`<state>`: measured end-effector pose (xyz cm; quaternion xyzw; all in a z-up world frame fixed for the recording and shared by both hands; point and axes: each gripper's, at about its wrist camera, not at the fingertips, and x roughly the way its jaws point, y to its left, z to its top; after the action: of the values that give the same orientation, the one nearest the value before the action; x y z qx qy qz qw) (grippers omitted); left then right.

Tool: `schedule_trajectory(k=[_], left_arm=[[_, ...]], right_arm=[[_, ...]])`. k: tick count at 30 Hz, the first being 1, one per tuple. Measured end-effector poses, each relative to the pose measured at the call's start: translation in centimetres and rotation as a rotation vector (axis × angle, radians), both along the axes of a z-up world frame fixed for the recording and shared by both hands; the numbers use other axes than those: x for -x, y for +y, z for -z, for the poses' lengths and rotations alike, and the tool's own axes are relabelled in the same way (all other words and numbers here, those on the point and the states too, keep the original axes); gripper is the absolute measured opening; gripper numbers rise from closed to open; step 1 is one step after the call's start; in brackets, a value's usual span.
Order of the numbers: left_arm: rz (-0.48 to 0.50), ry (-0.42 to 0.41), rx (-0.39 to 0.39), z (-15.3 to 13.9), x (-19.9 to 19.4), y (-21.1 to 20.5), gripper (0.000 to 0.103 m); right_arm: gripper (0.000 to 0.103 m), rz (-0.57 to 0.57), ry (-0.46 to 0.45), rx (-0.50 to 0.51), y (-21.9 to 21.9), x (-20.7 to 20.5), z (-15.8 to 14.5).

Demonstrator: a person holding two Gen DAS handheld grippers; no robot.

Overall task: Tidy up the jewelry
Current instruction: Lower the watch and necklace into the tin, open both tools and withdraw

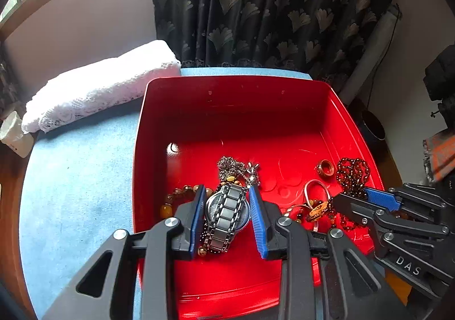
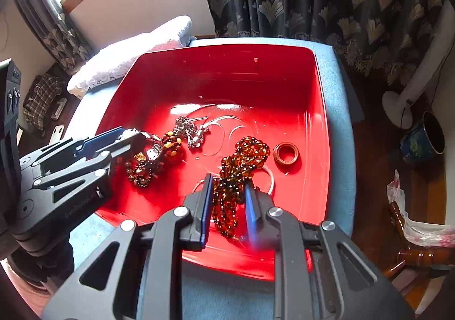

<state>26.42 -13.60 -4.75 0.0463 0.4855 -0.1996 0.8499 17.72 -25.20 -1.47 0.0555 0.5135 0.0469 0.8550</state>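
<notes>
While both sit inside the red bin (image 1: pixel 148 126), left claw (image 1: pixel 229 209) grips the watch (image 1: pixel 226 212); right claw (image 2: pixel 227 200) grips amber beads (image 2: pixel 236 175).

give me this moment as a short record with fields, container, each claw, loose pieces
container: red tray on a blue cloth
left claw: jaws on either side of the silver watch, which lies among beads; closure on it not certain
right claw: jaws around the amber bead necklace; grip not certain
loose pieces: brown ring, silver chain, thin bangle
beside tray: white lace cloth
</notes>
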Motion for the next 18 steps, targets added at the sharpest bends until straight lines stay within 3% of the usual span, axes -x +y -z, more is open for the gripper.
schedule_trajectory(k=[5, 6, 7, 9, 14, 18], left_arm=[[-0.018, 0.012, -0.02, 0.5, -0.3, -0.1, 0.032], [-0.025, 0.007, -0.024, 0.4, -0.3, -0.1, 0.035], [-0.027, 0.004, -0.022, 0.3, -0.3, 0.0, 0.038], [-0.031, -0.004, -0.013, 0.0, -0.3, 0.2, 0.046], [-0.046, -0.036, -0.021, -0.9, 0.0, 0.8, 0.053], [-0.071, -0.067, -0.016, -1.8, 0.6, 1.8, 0.062]], right_arm=[[0.027, 0.007, 0.019, 0.04, -0.1, -0.6, 0.5], [0.041, 0.01, 0.017, 0.051, -0.1, -0.7, 0.6], [0.045, 0.014, 0.01, 0.054, -0.2, -0.7, 0.5], [0.045, 0.024, -0.006, 0.061, -0.4, -0.4, 0.1], [0.047, 0.038, -0.041, 0.063, -1.0, 0.4, -1.0], [0.06, 0.064, -0.062, 0.073, -1.6, 1.2, -1.9]])
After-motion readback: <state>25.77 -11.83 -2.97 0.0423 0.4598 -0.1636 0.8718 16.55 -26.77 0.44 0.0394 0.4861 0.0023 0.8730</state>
